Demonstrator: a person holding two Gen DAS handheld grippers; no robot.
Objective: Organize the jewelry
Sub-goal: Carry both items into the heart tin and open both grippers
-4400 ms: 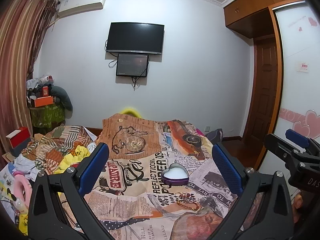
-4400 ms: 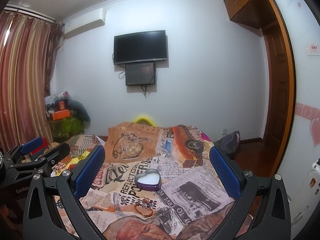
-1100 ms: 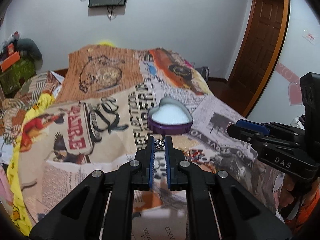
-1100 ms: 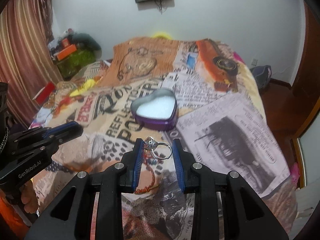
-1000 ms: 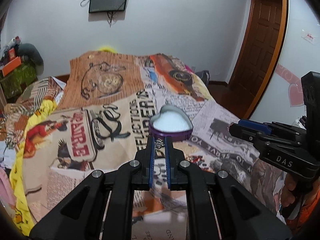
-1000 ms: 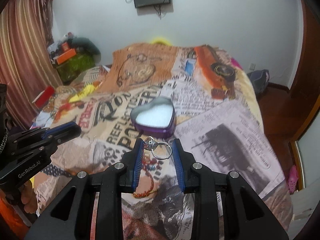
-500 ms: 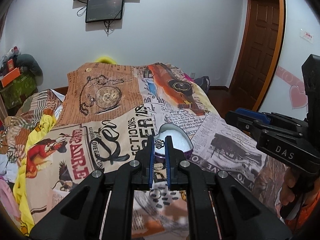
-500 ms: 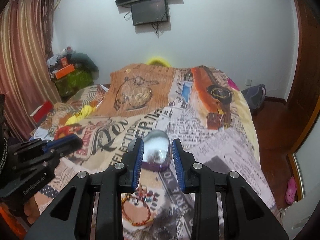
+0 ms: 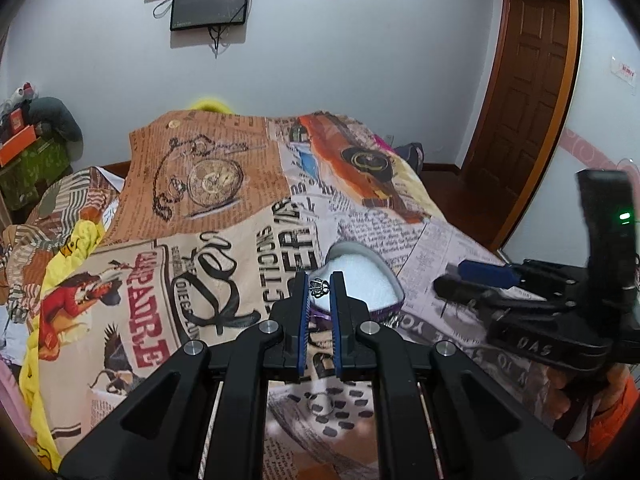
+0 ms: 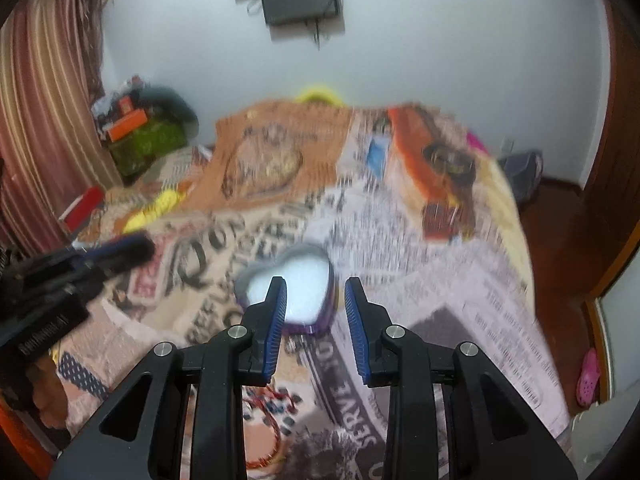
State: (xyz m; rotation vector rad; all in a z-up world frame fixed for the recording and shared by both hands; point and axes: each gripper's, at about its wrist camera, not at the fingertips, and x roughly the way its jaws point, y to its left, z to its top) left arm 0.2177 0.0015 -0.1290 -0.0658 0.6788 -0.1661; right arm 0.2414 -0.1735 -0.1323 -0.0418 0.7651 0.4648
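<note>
A purple heart-shaped box [image 9: 368,280] with a white lining lies open on the printed bedspread [image 9: 208,216]. My left gripper [image 9: 320,285] is shut on a small silver crown ring [image 9: 319,288] and holds it just above the box's near edge. My right gripper [image 10: 314,286] is partly open and empty, just over the box [image 10: 296,284]; this view is blurred. The right gripper also shows in the left wrist view [image 9: 480,276], to the right of the box. A red bead bracelet [image 10: 268,400] lies on the bedspread below my right gripper.
A small ring [image 9: 320,405] lies on the bedspread under my left gripper. Clutter and a green box [image 9: 28,168] stand at the far left. A wooden door [image 9: 524,92] is at the right. A screen [image 9: 210,0] hangs on the back wall.
My right gripper held a silver ring a second ago; now its jaws are apart and empty over the box. My left gripper has carried the crown ring forward to the box.
</note>
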